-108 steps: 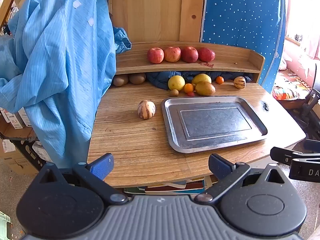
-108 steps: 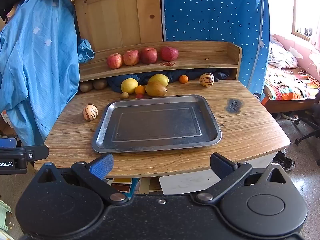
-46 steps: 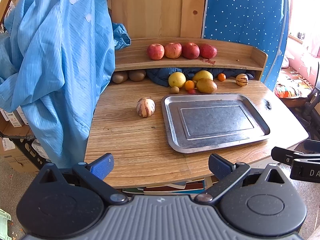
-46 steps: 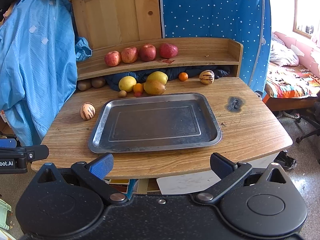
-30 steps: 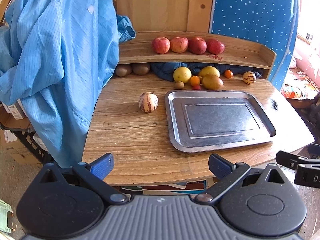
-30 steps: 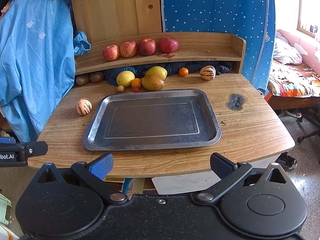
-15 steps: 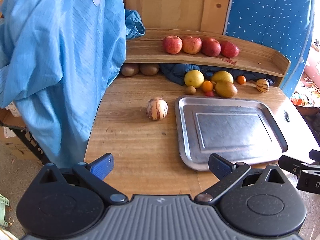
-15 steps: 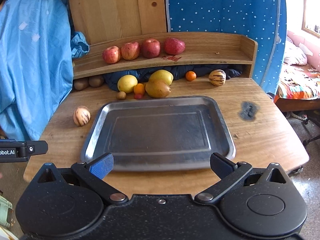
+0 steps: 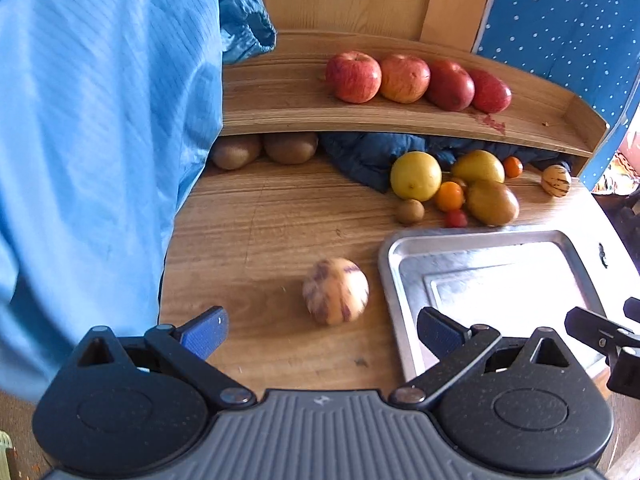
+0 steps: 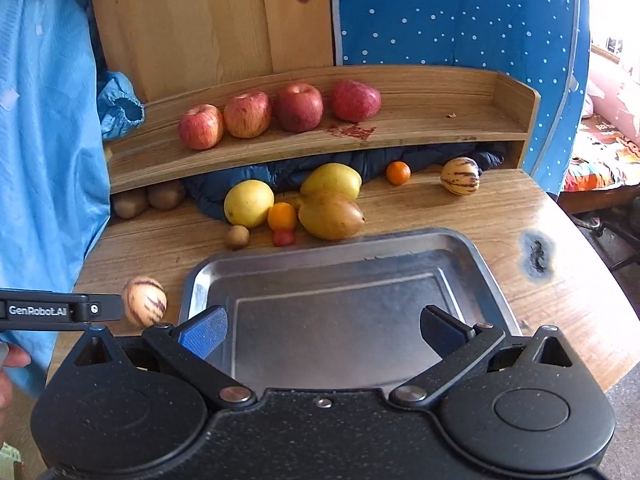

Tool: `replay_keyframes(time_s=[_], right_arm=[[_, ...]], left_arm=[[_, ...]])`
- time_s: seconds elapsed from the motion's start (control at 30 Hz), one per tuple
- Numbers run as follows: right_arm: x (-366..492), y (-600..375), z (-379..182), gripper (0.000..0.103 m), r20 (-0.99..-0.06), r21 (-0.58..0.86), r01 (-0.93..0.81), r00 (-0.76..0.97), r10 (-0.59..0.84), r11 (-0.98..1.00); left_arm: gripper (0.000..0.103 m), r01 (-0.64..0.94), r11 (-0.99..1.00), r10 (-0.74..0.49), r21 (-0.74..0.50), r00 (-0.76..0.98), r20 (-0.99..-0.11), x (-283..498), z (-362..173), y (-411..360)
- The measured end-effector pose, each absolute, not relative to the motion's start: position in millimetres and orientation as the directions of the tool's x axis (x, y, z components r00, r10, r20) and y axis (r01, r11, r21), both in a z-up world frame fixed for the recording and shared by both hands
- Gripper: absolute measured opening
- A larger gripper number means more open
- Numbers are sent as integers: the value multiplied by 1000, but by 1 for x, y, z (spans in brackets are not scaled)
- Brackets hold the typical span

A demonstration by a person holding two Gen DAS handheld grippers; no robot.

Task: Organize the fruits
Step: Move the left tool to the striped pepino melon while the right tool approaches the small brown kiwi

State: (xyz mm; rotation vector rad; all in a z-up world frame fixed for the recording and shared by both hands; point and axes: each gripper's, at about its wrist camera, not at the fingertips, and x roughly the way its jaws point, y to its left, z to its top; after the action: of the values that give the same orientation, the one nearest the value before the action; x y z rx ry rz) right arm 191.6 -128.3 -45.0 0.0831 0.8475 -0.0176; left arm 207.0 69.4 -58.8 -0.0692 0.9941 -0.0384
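Left gripper hangs with jaws apart and empty, a striped melon just beyond its fingertips on the table, left of the tray. Right gripper is likewise spread and empty over the tray's near half. Four apples line the far shelf.

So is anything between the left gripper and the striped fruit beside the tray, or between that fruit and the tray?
Nothing visible. The left gripper is open with only bare table ahead of the striped fruit. The tray lies just to the fruit's right, empty, with a low rim.
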Motion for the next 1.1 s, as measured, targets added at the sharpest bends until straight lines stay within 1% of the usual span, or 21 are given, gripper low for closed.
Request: replay_keyframes(time_s=[0.13, 0.27, 0.4, 0.6, 0.73, 0.87, 1.0, 1.1], right_arm=[[205, -118, -47, 102, -767, 50, 32, 641, 18, 998], [219, -111, -50, 102, -779, 22, 4, 627, 15, 1000], [235, -106, -52, 102, -781, 12, -63, 623, 49, 998], [267, -101, -55, 101, -777, 48, -138, 617, 124, 989], [286, -95, -58, 94, -781, 81, -183, 599, 177, 980], [297, -90, -66, 87, -794, 145, -215, 557, 243, 966], [305, -82, -75, 81, -808, 165, -238, 524, 270, 957], [314, -80, -83, 74, -816, 173, -234, 510, 272, 957]], left_arm=[[102, 27, 997, -73, -69, 521, -850, 226, -71, 77], [102, 26, 996, -91, -90, 500, -861, 235, -82, 81], [102, 35, 995, -95, -89, 492, -865, 240, -90, 81], [102, 20, 997, -80, -81, 481, -873, 243, -97, 84], [102, 2, 996, -76, -85, 476, -876, 243, -100, 88], [102, 21, 996, -88, -90, 486, -869, 241, -101, 87], [97, 50, 992, -125, -115, 496, -860, 240, -99, 85], [93, 43, 989, -145, -143, 501, -853, 241, -101, 86]])
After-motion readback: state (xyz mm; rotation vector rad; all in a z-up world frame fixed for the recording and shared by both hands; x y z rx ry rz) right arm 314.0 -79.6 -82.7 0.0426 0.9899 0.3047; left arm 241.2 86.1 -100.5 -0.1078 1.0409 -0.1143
